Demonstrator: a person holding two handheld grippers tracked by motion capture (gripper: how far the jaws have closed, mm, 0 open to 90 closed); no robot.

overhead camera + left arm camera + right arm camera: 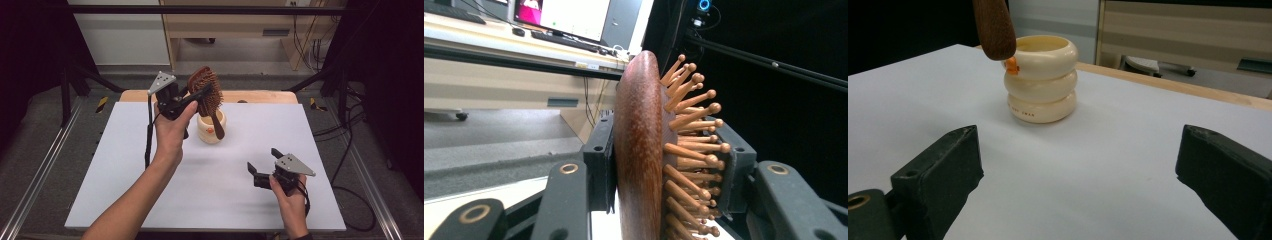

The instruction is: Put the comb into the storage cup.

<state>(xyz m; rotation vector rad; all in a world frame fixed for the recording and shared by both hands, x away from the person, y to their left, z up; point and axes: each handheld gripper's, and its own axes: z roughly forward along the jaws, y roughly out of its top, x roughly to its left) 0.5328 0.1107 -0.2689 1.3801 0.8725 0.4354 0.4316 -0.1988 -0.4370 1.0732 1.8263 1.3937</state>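
While the left hand-held gripper (192, 97) clamps a wooden hairbrush (206, 91) by its head above the cream cup (211, 127) | right hand-held gripper (264, 167) wide open, empty, low over the worktop (125, 165) | next, likely: lower handle into cup.

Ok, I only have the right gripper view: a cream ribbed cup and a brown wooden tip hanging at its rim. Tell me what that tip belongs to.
Observer: It is the handle of a brown wooden paddle hairbrush, bristle head up.
Operator: Say what holds it.
Observer: The left gripper, shut across the head, one jaw on the back, one on the wooden bristles.
Operator: Give me the handle against the cream ribbed cup.
Observer: From the high view the handle tip overlaps the cup's front; I cannot tell if it touches.
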